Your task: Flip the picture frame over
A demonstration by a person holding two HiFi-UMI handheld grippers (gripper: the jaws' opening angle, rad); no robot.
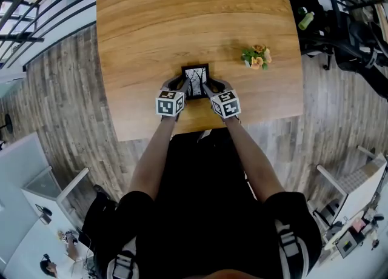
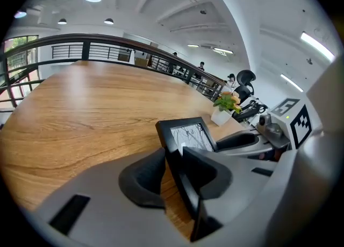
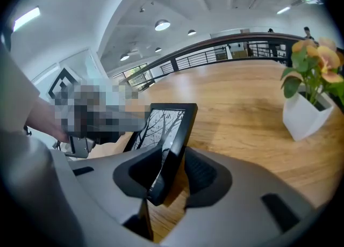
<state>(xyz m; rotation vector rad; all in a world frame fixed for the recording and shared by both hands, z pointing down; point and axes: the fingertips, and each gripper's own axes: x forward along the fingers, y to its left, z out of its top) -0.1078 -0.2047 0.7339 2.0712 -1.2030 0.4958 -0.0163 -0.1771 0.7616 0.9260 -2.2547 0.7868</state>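
Right now your left gripper (image 1: 180,84) and right gripper (image 1: 213,87) each straddle one side of the frame (image 1: 196,81). Both sets of jaws stand partly apart. In each gripper view the rail leans on one pad while bare wood shows between it and the other, so I read both grips as loose, not clamped.

The frame sits between the grippers near your edge of the table (image 1: 182,17), with the tree picture facing up at you. It looks tilted within the jaws, and I cannot tell whether its lower edge rests on the wood. The flowerpot (image 1: 257,57) stands well apart to your right.

With the picture side still showing, I judge the flip is yet to be made.

- **Grip:** Close both pairs of pads squarely on the rails first, at matching points opposite each other, so the frame turns about one straight line.
- **Lift:** Raise it until its edges are clear of the wood.
- **Turn:** Roll both wrists together at the same pace. If one wrist leads, the frame will twist or slip out of a pad.
- **Release:** Lower it flat before letting go.
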